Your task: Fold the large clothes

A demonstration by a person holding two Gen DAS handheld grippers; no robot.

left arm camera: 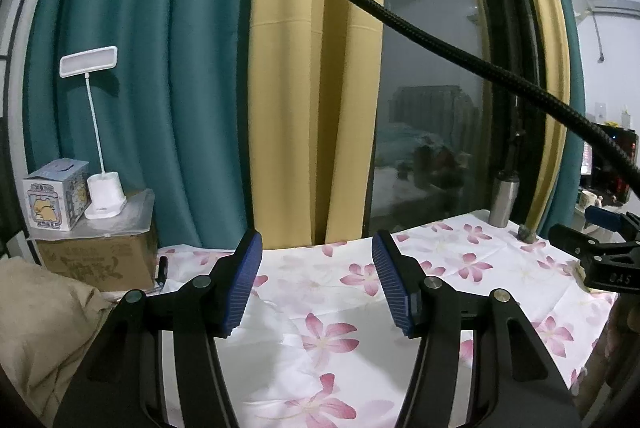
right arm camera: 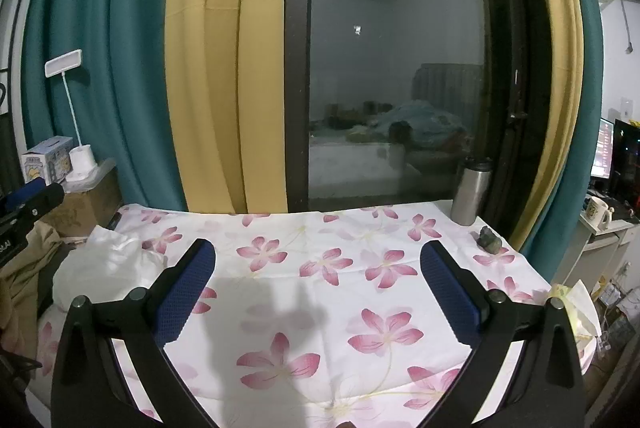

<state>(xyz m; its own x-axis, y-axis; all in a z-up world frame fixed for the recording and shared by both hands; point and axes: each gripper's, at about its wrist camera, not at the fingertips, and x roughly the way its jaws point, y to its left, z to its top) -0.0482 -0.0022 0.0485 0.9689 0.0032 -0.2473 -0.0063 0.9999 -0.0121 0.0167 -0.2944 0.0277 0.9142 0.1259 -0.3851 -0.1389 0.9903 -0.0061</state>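
The left gripper (left arm camera: 317, 248) and the right gripper (right arm camera: 318, 260) hover with fingers spread, grasping nothing, above the white cloth with pink flowers (right arm camera: 320, 268). A crumpled white garment (right arm camera: 108, 264) lies at the cloth's left edge.

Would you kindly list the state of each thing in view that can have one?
left gripper: open, empty, above the cloth.
right gripper: open, empty.
floral cloth: spread flat over the table.
white garment: crumpled at the cloth's left edge.
steel flask: upright, lid on.
desk lamp: upright, apparently off.
curtains: drawn aside from the glass.
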